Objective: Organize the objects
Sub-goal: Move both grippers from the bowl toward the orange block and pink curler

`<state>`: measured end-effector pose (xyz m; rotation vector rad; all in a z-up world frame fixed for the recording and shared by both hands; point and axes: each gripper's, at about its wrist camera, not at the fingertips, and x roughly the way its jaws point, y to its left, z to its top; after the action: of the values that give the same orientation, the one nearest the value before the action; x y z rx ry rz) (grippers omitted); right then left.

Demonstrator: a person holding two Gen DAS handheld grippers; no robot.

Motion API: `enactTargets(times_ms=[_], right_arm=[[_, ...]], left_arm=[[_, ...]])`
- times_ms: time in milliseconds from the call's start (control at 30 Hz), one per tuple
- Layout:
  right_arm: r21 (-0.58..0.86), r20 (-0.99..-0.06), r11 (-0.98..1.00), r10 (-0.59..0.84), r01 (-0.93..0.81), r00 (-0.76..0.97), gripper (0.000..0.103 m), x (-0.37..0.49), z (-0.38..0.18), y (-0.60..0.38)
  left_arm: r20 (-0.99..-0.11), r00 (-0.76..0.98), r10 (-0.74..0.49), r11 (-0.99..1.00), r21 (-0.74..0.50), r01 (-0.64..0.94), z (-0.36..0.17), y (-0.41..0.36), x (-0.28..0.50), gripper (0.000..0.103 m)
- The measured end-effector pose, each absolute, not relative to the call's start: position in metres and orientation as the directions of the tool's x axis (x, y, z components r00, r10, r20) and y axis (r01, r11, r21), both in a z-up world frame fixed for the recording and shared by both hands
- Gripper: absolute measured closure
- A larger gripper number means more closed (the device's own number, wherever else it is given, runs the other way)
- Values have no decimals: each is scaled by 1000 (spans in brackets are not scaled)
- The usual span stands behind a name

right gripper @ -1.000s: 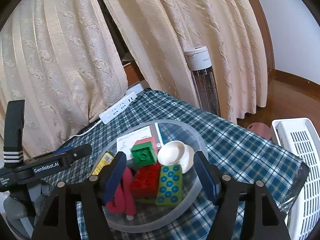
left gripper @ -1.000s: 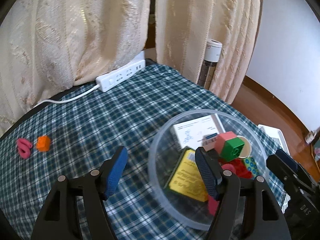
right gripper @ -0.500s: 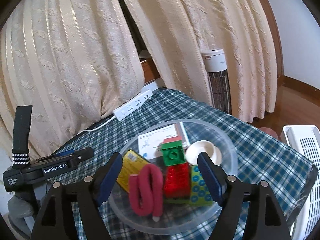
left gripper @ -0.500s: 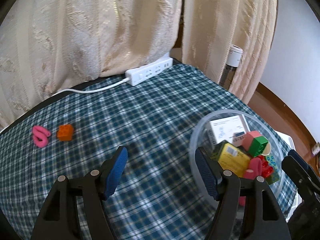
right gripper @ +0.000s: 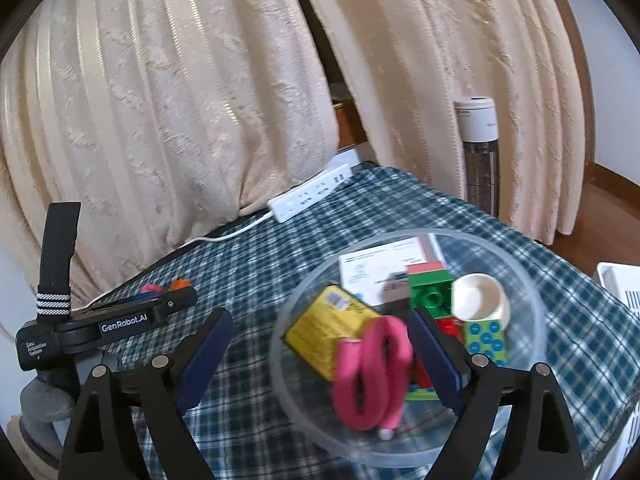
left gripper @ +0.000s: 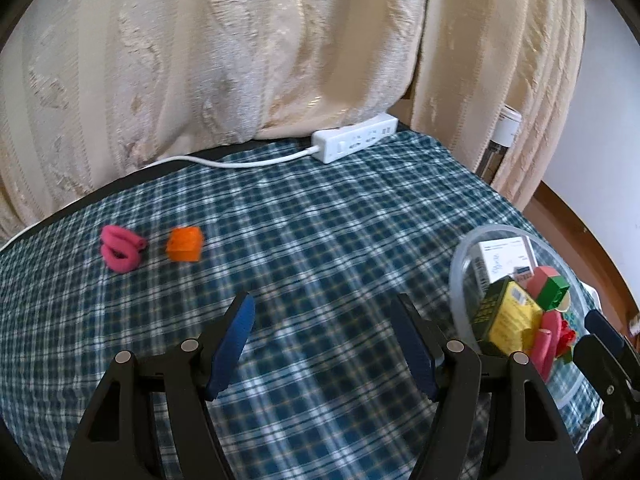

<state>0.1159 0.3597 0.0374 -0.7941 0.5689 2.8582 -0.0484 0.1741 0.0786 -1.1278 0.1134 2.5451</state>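
A clear plastic bowl [right gripper: 536, 320] on the checked cloth holds a pink looped hair tie [right gripper: 372, 372], a yellow box [right gripper: 324, 328], a white box [right gripper: 376, 270], a green brick [right gripper: 430, 294], a red brick [right gripper: 448, 326], a dotted block [right gripper: 486, 340] and a white cup [right gripper: 480, 298]. My right gripper [right gripper: 320, 356] hovers at the bowl's near left rim, jaws opening; the pink tie lies loose between them, blurred. My left gripper [left gripper: 324, 340] is open over bare cloth. Beyond it, to the left, lie a second pink tie [left gripper: 120, 248] and an orange block [left gripper: 184, 244]. The bowl [left gripper: 460, 264] sits at its right.
A white power strip [left gripper: 356, 144] and its cable lie at the table's far edge under cream curtains [left gripper: 240, 60]. A tower heater [right gripper: 478, 152] stands behind the table and a white appliance [right gripper: 624, 288] to its right. The left gripper's black body [right gripper: 120, 324] shows beside the bowl.
The left view has swung left: the bowl slid to the right edge and the pink tie and orange block came nearer. The right jaws widened and shifted left relative to the bowl.
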Motion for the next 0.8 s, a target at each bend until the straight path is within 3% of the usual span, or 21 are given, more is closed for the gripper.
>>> enactTargets(times_ms=[800], right_arm=[[338, -612, -939, -167, -65, -773, 4, 55, 22, 278]], left_arm=[[-764, -629, 142, -989, -88, -117, 63, 55, -81, 20]])
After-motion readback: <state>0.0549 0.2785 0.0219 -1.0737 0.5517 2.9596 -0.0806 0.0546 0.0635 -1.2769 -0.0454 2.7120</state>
